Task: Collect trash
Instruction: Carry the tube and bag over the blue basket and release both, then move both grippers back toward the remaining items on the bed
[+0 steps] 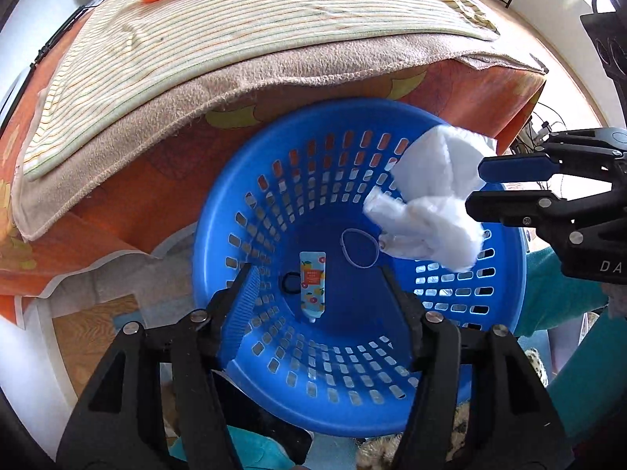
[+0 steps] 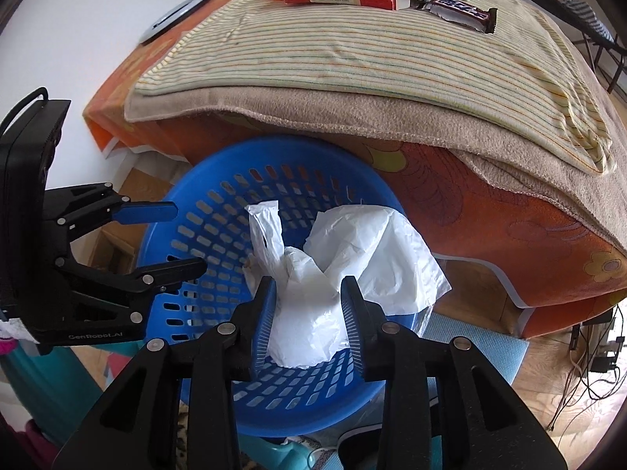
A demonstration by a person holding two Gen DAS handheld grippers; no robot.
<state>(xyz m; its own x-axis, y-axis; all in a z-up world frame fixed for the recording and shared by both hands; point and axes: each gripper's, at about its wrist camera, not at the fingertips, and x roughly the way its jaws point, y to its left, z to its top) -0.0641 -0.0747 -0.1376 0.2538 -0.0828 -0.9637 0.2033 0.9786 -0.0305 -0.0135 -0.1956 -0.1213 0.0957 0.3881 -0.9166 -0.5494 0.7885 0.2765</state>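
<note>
The right gripper, marked "GenRobot.AI" style black, pinches a crumpled white plastic bag over the blue basket, where a fruit-printed tube lies. The left gripper hangs wide apart, holding nothing. A Snickers wrapper sits on the table.

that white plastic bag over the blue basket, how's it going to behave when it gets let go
The bag looks thin and crumpled, so it is probably very light and floppy. Its loose ends splay past the right gripper, so it may drift or catch on the basket rim. It should crush easily rather than spring back.
</note>
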